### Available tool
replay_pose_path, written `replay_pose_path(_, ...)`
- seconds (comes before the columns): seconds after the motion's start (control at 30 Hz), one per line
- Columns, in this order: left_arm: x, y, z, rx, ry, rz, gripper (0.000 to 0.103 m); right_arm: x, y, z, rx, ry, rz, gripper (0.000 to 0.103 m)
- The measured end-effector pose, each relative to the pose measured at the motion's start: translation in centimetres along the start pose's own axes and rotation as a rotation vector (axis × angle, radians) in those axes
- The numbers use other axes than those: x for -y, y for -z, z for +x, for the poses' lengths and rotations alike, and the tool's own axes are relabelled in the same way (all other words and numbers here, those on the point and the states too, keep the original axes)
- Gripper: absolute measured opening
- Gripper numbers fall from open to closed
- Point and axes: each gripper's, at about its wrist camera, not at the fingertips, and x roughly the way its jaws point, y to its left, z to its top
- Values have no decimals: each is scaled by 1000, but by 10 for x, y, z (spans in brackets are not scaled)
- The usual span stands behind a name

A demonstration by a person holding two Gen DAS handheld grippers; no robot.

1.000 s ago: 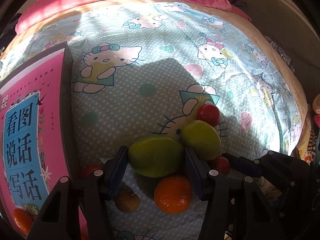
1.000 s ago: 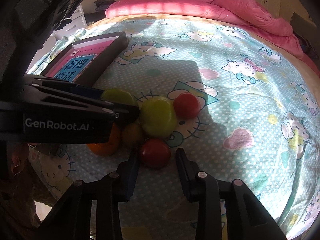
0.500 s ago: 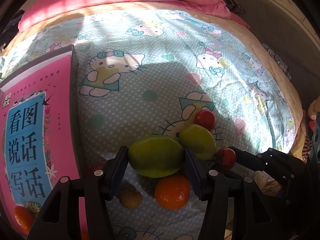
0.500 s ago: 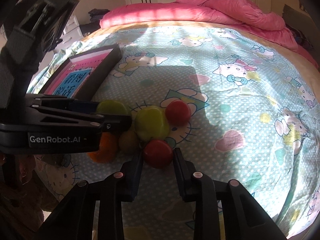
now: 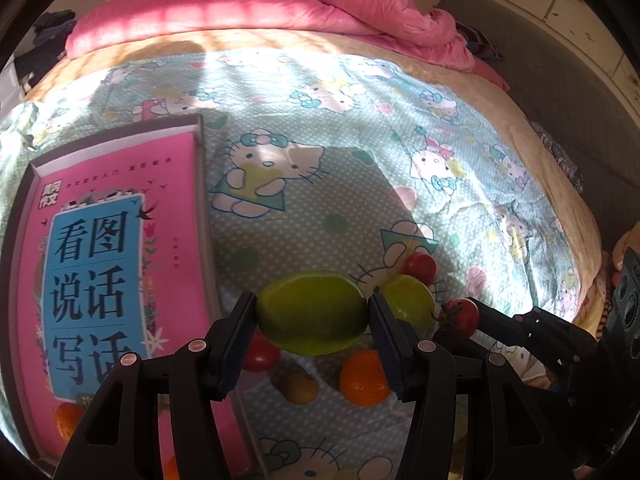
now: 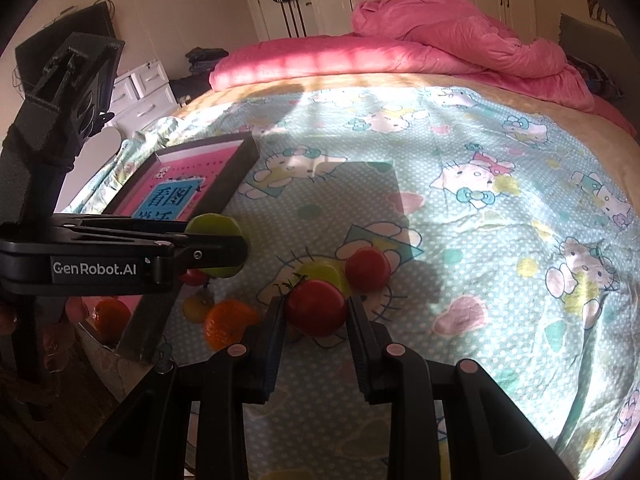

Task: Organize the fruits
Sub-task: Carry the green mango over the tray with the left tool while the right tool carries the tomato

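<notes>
Left gripper (image 5: 312, 312) fingers clamp a large green fruit (image 5: 311, 312) by its two ends, held above the bed sheet (image 5: 360, 128); right gripper (image 6: 316, 312) fingers are closed on a red tomato (image 6: 316, 307), also held off the sheet. Below them on the sheet lie an orange (image 5: 364, 378), a small brownish fruit (image 5: 302, 388), a second red tomato (image 5: 260, 356), another green fruit (image 5: 412, 306) and a third tomato (image 5: 419, 268). Left of the pile sits a dark-walled box (image 5: 206, 208) lined with a pink book cover, two oranges in its near end; a pink duvet (image 5: 280, 12) lies at the bed's far side.
</notes>
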Motion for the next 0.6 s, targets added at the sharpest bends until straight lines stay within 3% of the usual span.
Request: replay_pose_path(0.6, -63, 7, -49, 77, -72, -122, 59, -43, -15, -2, 53, -102, -75, 31)
